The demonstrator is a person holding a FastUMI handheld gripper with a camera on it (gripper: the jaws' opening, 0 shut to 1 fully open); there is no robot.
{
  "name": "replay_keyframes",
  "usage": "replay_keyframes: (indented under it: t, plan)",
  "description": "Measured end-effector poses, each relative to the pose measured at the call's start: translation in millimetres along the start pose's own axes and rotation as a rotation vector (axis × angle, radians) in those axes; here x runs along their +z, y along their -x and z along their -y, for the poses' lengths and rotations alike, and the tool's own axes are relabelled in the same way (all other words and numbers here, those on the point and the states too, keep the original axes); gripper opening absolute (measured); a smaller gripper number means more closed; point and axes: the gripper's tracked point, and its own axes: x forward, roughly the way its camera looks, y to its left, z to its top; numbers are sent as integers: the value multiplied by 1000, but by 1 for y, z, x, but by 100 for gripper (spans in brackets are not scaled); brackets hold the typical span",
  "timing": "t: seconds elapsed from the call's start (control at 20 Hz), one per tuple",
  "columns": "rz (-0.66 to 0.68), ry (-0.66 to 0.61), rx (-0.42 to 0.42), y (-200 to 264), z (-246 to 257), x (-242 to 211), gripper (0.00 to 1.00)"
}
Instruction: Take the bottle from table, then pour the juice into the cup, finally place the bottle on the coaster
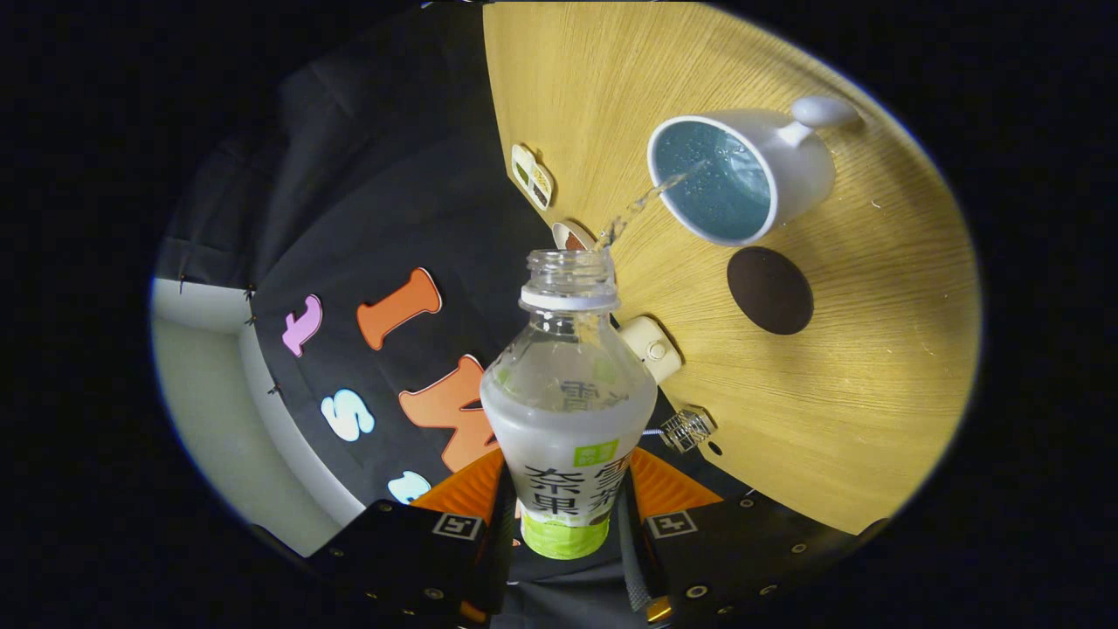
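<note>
While the bottle (566, 411) is clamped between both fingers of the gripper (566, 515), it is tipped and a thin stream is sent from its open neck into the white cup (790, 166) on the table (873, 349). Pouring is judged under way; next, the bottle must be righted and carried to the dark coaster (769, 290) beside the cup. Printed label characters are seen, not clearly legible.

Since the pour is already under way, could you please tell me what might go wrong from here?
1. The thin stream from the clear plastic bottle enters the white mug with a blue inside near its rim; a small wobble could spill onto the wooden table.
2. The gripper clamps the bottle low on its label, so it might slip or twist.
3. The dark round coaster beside the mug could get splashed.
</note>
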Motion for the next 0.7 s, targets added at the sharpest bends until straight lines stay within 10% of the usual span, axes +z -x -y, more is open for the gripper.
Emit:
replay_keyframes:
  t: [0.7]
  plan:
    - [-8, -60, 3, -4, -3, 3, 54]
